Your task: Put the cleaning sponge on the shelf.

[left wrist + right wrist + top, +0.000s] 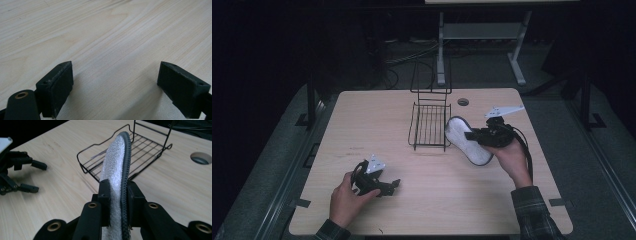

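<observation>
Beside the wire rack (pixel 430 125), the right claw (pixel 117 192) grips a slipper (pixel 116 162); left claw (pixel 115 87) gapes.

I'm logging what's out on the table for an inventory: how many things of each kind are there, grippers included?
Hand-held grippers: 2 (left gripper, jaws apart; right gripper, jaws closed on the insole)
White insole with dark edge: 1
Black wire rack: 1
Total: 4
</observation>
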`<state>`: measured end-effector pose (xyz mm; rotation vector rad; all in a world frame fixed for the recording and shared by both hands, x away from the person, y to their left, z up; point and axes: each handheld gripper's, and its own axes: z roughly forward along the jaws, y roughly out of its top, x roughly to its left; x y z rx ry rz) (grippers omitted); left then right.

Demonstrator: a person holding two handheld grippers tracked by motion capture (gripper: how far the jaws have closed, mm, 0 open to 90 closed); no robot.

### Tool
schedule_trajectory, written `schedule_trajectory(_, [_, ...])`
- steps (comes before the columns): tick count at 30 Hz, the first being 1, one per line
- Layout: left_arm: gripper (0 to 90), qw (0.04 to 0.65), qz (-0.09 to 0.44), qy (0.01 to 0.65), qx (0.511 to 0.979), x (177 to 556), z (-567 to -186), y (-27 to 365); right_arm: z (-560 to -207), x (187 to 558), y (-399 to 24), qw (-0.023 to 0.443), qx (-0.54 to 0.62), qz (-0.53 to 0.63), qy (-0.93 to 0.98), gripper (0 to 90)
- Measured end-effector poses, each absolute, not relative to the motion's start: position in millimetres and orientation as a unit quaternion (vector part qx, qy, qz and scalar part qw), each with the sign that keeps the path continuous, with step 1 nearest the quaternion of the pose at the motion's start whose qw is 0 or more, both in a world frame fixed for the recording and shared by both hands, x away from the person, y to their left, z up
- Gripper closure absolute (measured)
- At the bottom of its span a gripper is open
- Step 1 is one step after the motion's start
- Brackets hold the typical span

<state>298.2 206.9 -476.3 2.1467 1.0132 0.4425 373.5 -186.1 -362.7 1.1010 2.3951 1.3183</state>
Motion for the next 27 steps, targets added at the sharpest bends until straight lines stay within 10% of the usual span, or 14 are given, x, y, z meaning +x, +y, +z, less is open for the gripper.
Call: schedule_trajectory(27, [12.5,0.355,0.171,0.392,0.831,298,-476,207,-363,440,-111,0.083,0.348,0.454,0.816,76.3])
